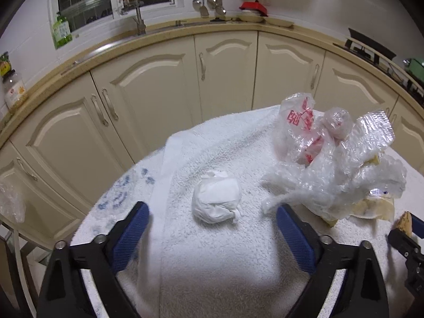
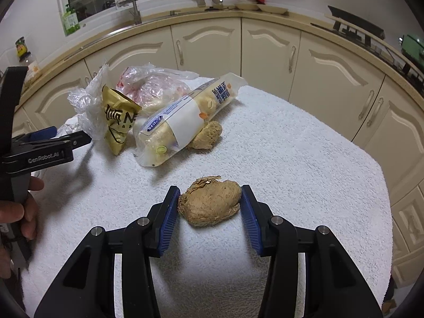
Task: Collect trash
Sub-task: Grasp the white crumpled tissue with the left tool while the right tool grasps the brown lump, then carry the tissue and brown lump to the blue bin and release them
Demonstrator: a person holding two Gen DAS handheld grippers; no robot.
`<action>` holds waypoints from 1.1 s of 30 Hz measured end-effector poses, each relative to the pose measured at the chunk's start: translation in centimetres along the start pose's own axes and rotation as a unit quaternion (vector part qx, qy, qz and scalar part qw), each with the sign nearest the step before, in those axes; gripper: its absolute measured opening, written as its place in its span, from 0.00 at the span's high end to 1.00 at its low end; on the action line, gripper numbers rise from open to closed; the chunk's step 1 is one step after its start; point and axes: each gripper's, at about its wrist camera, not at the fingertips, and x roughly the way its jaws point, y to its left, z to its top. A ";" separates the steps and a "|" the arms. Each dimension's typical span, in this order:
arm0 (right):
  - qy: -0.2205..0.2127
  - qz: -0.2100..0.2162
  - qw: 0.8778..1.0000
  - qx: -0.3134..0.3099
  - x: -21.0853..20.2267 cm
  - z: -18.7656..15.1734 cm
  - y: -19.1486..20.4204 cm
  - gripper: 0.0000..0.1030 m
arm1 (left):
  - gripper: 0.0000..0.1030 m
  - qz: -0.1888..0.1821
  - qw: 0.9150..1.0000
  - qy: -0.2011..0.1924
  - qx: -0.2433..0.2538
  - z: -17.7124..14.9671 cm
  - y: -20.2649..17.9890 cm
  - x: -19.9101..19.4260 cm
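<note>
My left gripper point(image 1: 212, 213) is open, its blue pads either side of a crumpled white tissue ball point(image 1: 216, 202) that lies just ahead on the white towel point(image 1: 212, 265). Right of it sits a heap of clear plastic bags point(image 1: 331, 164), one with red print. My right gripper point(image 2: 209, 204) is shut on a brown fibrous lump point(image 2: 209, 202), both pads touching it, just above the towel point(image 2: 304, 172). The right gripper also shows at the right edge of the left wrist view point(image 1: 405, 228). The left gripper shows at the left of the right wrist view point(image 2: 53, 137).
Beyond my right gripper lie a gold snack wrapper point(image 2: 118, 122), a clear bread package point(image 2: 185, 119), a second brown lump point(image 2: 208, 135) and plastic bags point(image 2: 148, 87). Cream kitchen cabinets point(image 1: 159, 84) and a counter with a sink tap point(image 1: 139, 21) curve behind.
</note>
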 end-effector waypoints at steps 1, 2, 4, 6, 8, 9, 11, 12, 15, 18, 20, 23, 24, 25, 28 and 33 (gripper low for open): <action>0.001 0.000 1.000 -0.001 0.1 0.1 0.1 0.54 | 0.28 -0.007 1.000 0.004 -0.001 -0.6 -0.1 -0.2; 0.002 0.000 1.000 -0.002 0.2 0.1 0.2 0.54 | 0.38 -0.012 1.000 0.008 0.001 -1.1 0.0 -0.2; 0.002 0.001 1.000 -0.003 0.3 0.2 0.2 0.54 | 0.49 -0.026 1.000 0.006 0.001 -0.9 0.3 -0.1; 0.003 0.002 1.000 -0.004 0.3 0.3 0.3 0.54 | 0.72 -0.035 0.999 0.003 -0.001 -0.7 0.5 0.0; 0.003 0.002 1.000 -0.006 0.4 0.3 0.4 0.54 | 0.73 -0.042 0.999 0.003 -0.004 -0.7 0.8 0.2; 0.003 0.003 1.000 -0.006 0.3 0.3 0.5 0.54 | 0.74 -0.046 0.999 0.003 -0.007 -0.9 0.8 0.2; 0.001 0.003 1.000 -0.006 0.1 0.2 0.6 0.54 | 0.74 -0.054 0.998 0.003 -0.015 -1.0 1.5 0.1; 0.000 0.002 1.000 -0.007 0.0 0.2 0.7 0.54 | 0.74 -0.057 0.998 0.002 -0.016 -1.1 1.7 -0.1; -0.004 0.003 1.000 -0.007 -0.6 0.1 1.0 0.54 | 0.74 -0.059 0.998 -0.008 -0.013 -1.9 1.9 -2.0; -0.007 0.006 1.000 -0.008 -1.4 -0.2 1.4 0.54 | 0.74 -0.062 0.998 -0.019 -0.013 -2.8 2.2 -3.9; -0.011 0.008 1.000 -0.009 -2.1 -0.5 1.7 0.54 | 0.74 -0.065 0.997 -0.025 -0.017 -3.6 2.5 -5.3; -0.018 0.008 1.000 -0.009 -3.4 -1.1 2.2 0.54 | 0.74 -0.069 0.997 -0.038 -0.019 -4.6 2.8 -7.5; -0.022 0.009 1.000 -0.009 -4.0 -1.2 2.3 0.54 | 0.74 -0.070 0.996 -0.043 -0.019 -5.1 2.9 -8.5; -0.027 0.008 1.000 -0.008 -4.7 -1.5 2.4 0.54 | 0.74 -0.073 0.996 -0.048 -0.019 -5.5 3.0 -9.4; -0.041 0.010 0.999 -0.006 -6.7 -2.1 2.7 0.54 | 0.74 -0.083 0.994 -0.068 -0.019 -7.1 3.1 -12.6; -0.067 0.011 0.998 -0.005 -10.2 -3.3 3.0 0.54 | 0.74 -0.097 0.990 -0.101 -0.022 -10.5 2.5 -18.3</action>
